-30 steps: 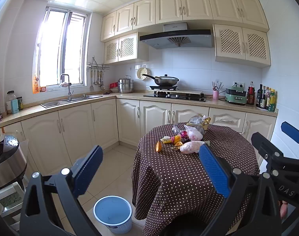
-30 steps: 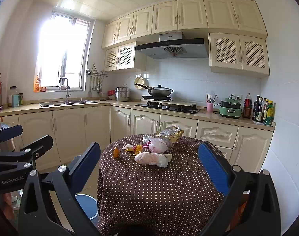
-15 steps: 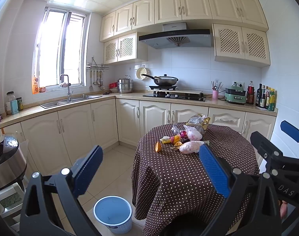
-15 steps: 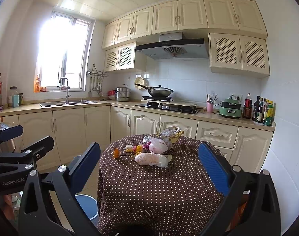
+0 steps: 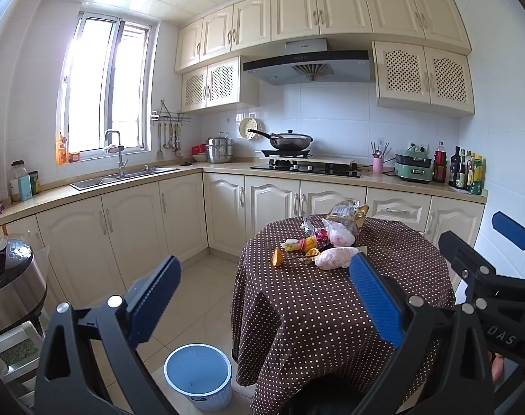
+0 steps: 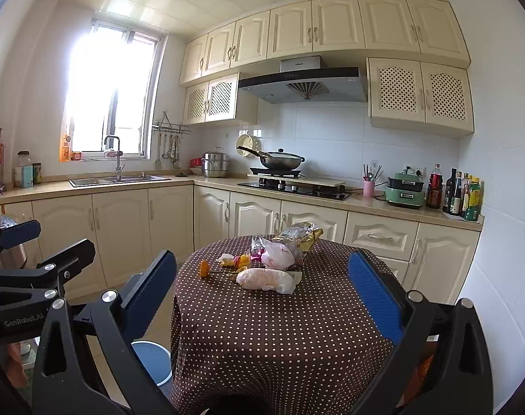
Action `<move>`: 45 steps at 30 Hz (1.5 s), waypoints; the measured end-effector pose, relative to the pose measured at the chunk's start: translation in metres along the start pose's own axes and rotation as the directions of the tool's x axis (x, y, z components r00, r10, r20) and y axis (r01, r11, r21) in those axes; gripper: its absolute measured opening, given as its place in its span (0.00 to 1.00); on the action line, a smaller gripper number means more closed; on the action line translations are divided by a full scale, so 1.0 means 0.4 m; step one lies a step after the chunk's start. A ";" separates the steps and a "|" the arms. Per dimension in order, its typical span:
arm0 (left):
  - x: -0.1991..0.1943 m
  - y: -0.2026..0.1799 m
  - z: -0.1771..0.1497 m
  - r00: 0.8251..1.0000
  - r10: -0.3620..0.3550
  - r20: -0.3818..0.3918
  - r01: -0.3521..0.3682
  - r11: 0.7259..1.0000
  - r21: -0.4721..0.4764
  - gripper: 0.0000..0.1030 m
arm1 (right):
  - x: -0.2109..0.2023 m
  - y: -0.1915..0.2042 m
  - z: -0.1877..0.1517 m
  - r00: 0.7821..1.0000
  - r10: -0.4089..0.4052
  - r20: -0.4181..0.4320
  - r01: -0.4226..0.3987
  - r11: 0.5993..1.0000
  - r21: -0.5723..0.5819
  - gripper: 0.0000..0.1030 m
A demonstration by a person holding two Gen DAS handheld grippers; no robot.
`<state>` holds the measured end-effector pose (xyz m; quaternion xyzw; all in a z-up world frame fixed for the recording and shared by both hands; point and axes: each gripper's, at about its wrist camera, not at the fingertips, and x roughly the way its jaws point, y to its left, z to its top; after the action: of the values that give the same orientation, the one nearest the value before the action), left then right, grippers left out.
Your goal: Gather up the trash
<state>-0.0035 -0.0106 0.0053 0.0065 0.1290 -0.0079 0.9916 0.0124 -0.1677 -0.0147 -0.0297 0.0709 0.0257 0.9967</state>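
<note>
A pile of trash lies on a round table with a brown dotted cloth: a pink-white plastic bag, another crumpled bag, a gold foil wrapper, orange peel and small scraps. A blue bin stands on the floor left of the table. My left gripper is open and empty, short of the table. My right gripper is open and empty, above the table's near edge.
Cream cabinets and a counter run along the back and left walls, with a sink, a stove with a wok, and bottles at the right. A steel cooker stands at the far left. Tiled floor lies between table and cabinets.
</note>
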 end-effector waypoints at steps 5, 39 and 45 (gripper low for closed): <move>0.001 0.003 -0.002 1.000 -0.001 0.000 0.001 1.000 -0.001 0.93 | -0.001 0.002 0.000 1.000 -0.001 0.000 0.001 1.000 -0.001 0.93; 0.003 0.002 -0.005 1.000 -0.003 -0.004 0.003 1.000 0.000 0.93 | 0.006 0.007 -0.013 1.000 -0.003 -0.008 0.003 1.000 -0.002 0.93; 0.003 0.002 -0.005 1.000 -0.003 -0.005 0.003 1.000 0.000 0.93 | 0.007 0.006 -0.012 1.000 -0.004 -0.007 0.004 1.000 -0.003 0.93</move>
<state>-0.0026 -0.0098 0.0031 0.0063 0.1315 -0.0096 0.9912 0.0143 -0.1655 -0.0201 -0.0314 0.0745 0.0238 0.9964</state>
